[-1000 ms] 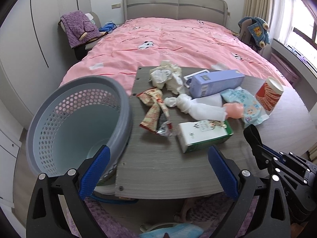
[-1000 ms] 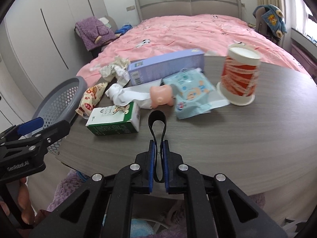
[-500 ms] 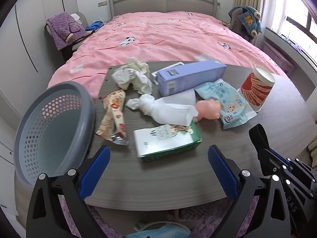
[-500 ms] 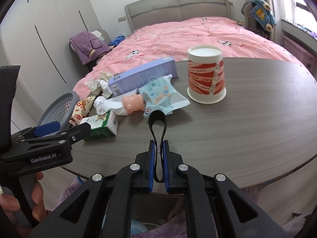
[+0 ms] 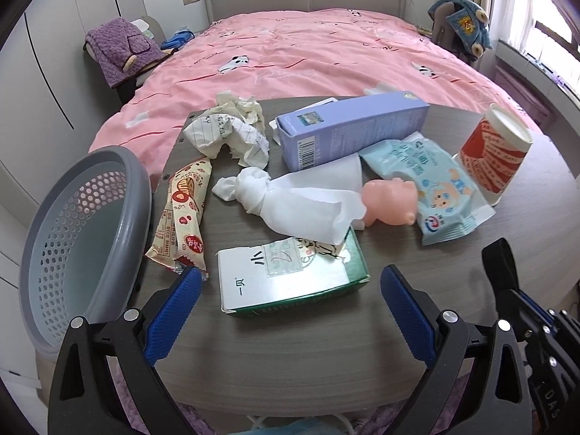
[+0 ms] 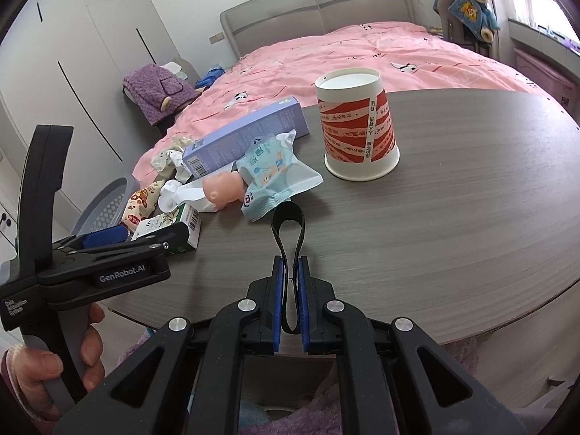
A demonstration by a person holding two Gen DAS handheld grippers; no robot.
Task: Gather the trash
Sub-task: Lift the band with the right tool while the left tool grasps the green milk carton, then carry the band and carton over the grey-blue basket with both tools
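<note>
Trash lies on the grey wooden table [image 5: 290, 355]: a green and white carton [image 5: 290, 275], a snack wrapper [image 5: 183, 214], crumpled paper [image 5: 232, 130], a white tissue [image 5: 290, 199], a purple box [image 5: 348, 127], a blue wipes pack [image 5: 427, 177] and an upturned red and white paper cup [image 6: 357, 130]. A pink toy pig [image 5: 389, 201] lies among them. My left gripper [image 5: 290, 275] is open, with its blue pads on either side of the carton and clear of it. My right gripper [image 6: 290, 264] is shut on a black strap loop [image 6: 288, 228], near the table's front edge.
A grey perforated basket [image 5: 83, 232] stands against the table's left edge. A pink bed [image 5: 308, 47] lies beyond the table, with a purple garment on a chair [image 5: 123, 50] to its left. A hand [image 6: 72, 355] holds the left gripper's handle. Bare tabletop spreads to the right of the cup.
The left gripper has moved right and down toward the table, and the carton now lies between its open fingers. The right gripper has shifted sideways and still pinches the loop.
</note>
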